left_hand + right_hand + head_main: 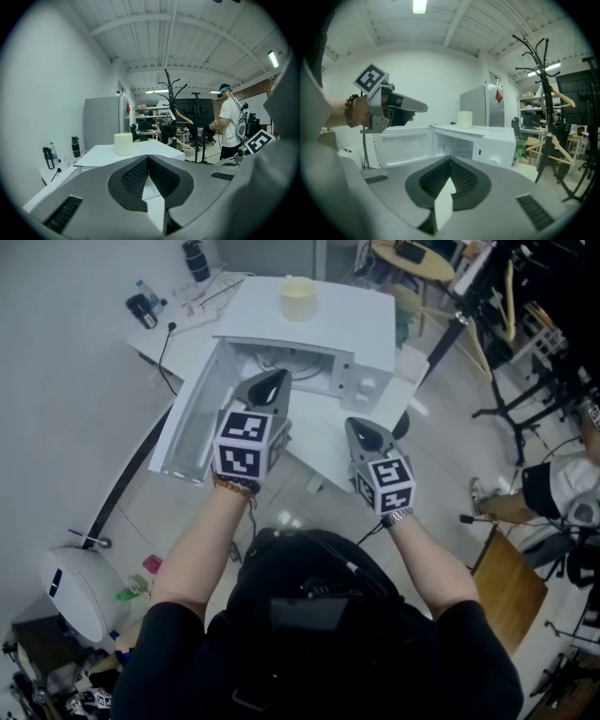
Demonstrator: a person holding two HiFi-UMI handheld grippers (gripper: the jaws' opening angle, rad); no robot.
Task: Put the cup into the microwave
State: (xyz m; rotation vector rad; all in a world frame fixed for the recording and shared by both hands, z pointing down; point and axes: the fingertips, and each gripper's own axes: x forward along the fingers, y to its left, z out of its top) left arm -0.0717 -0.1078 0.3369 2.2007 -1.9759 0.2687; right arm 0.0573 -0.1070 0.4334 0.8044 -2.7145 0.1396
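The left gripper and the right gripper are both held shut with nothing between the jaws. Just ahead of the left one, the cavity of the white box-shaped microwave is exposed, its white door swung wide to that claw's left. The pale cream cylindrical cup is stood on the microwave's roof near the far edge, beyond both claws.

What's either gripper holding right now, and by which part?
Nothing. Left gripper and right gripper are both shut and empty; the cup stands untouched on top of the microwave.
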